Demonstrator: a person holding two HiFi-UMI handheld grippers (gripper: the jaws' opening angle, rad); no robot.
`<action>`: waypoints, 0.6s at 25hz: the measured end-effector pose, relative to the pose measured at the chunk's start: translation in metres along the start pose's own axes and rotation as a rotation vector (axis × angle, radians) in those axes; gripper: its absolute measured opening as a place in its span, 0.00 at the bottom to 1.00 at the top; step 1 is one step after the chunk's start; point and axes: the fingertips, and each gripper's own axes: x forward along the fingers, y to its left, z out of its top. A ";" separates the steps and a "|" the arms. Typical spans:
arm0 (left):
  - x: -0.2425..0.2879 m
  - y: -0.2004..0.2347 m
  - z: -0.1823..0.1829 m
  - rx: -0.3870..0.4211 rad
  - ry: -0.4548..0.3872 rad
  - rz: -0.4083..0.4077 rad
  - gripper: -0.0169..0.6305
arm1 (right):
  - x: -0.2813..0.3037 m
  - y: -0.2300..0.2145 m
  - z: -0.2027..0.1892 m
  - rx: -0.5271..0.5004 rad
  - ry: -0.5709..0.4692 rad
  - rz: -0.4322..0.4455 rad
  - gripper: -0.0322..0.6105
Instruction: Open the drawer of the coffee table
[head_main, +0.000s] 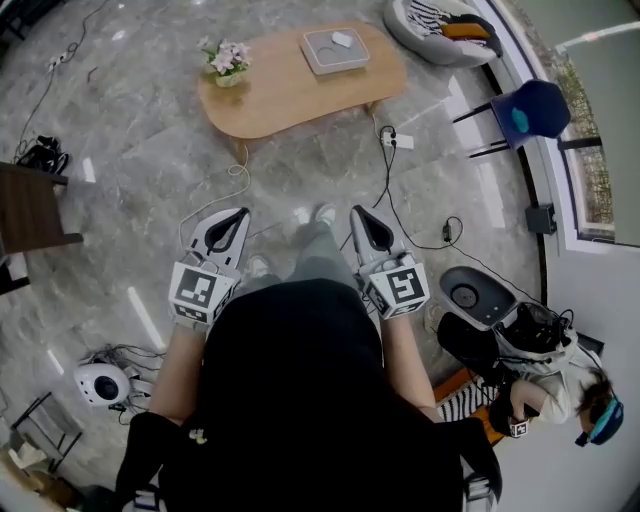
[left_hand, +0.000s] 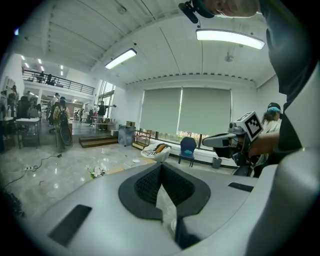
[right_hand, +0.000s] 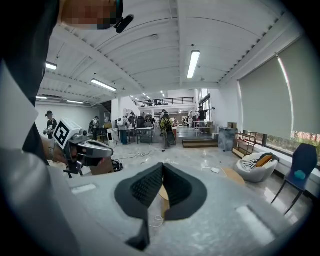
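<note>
Just above the person's dark top (head_main: 290, 390), the left claw (head_main: 238, 216) and right claw (head_main: 362, 216) are each pressed together, empty. The worktop (head_main: 280, 100) lies well apart at the frame's top, long axis left-to-right, about equally far from the 2 claws. Its drawer isn't visible.

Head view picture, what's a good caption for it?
Left hand-held gripper and right hand-held gripper, both shut, face the coffee table.

The coffee table (head_main: 290, 100) stands ahead on the floor — flowers (head_main: 226, 58) on its left end, a tray (head_main: 325, 57) toward its right. A chair (head_main: 530, 108) stands right of it — a cushioned seat (head_main: 420, 45) behind.
</note>
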 end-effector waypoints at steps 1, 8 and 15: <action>0.005 0.004 0.000 -0.001 0.004 0.006 0.05 | 0.006 -0.005 0.000 0.000 0.000 0.005 0.05; 0.062 0.036 0.005 -0.014 0.042 0.075 0.05 | 0.061 -0.065 0.004 0.014 0.007 0.058 0.05; 0.146 0.068 0.033 -0.027 0.079 0.172 0.05 | 0.121 -0.150 0.012 0.026 0.025 0.146 0.05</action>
